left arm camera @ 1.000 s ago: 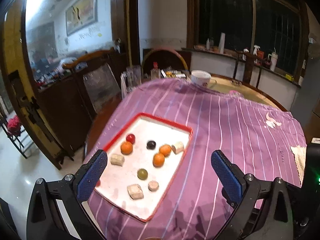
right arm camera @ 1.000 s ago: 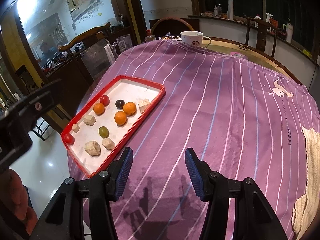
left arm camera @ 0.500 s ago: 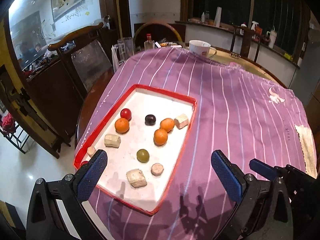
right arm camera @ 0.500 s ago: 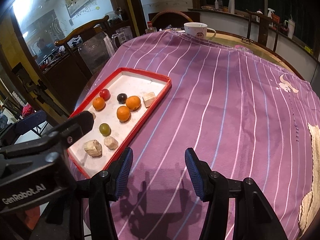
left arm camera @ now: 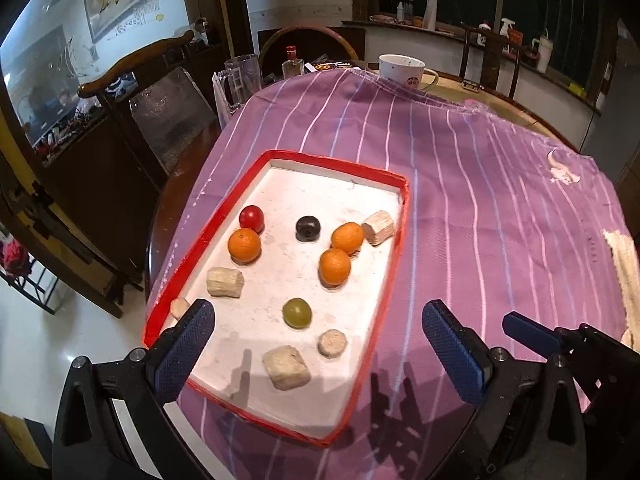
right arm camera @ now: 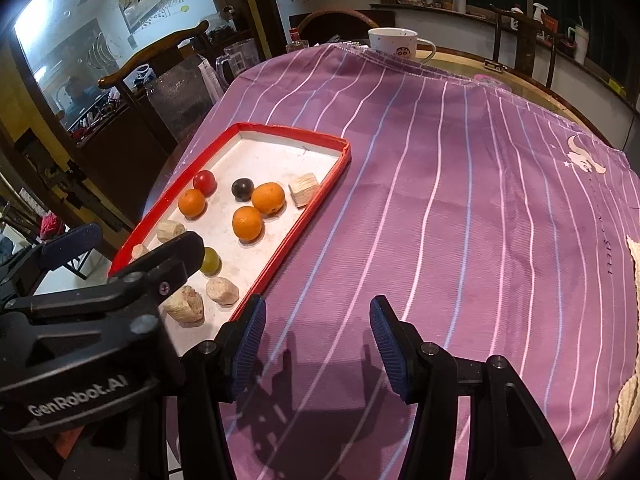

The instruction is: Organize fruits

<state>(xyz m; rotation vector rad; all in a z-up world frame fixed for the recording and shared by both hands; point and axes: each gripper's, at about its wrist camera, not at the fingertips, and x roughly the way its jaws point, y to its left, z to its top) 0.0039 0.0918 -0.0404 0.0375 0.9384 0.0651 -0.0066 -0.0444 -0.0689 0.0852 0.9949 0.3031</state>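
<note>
A red-rimmed white tray point(left arm camera: 324, 162) point(right arm camera: 292, 133) lies on the purple striped cloth. In it are three oranges point(left arm camera: 335, 266) point(right arm camera: 247, 222), a red fruit point(left arm camera: 251, 218) point(right arm camera: 204, 182), a dark plum point(left arm camera: 307, 228) point(right arm camera: 242, 188), a green fruit point(left arm camera: 297, 312) point(right arm camera: 211, 261) and several beige chunks point(left arm camera: 285, 366). My left gripper point(left arm camera: 318, 344) is open and empty above the tray's near end. My right gripper point(right arm camera: 316, 342) is open and empty over the cloth, right of the tray's near corner.
A white mug point(left arm camera: 401, 70) point(right arm camera: 393, 42) stands at the table's far edge. A glass jug point(left arm camera: 241, 76) and a bottle point(left arm camera: 291, 64) stand far left. Wooden chairs point(left arm camera: 136, 68) ring the table. A beige towel point(left arm camera: 626, 268) lies at the right edge.
My left gripper has moved forward and down over the tray's near end. My right gripper has shifted slightly closer to the tray. Both stay open.
</note>
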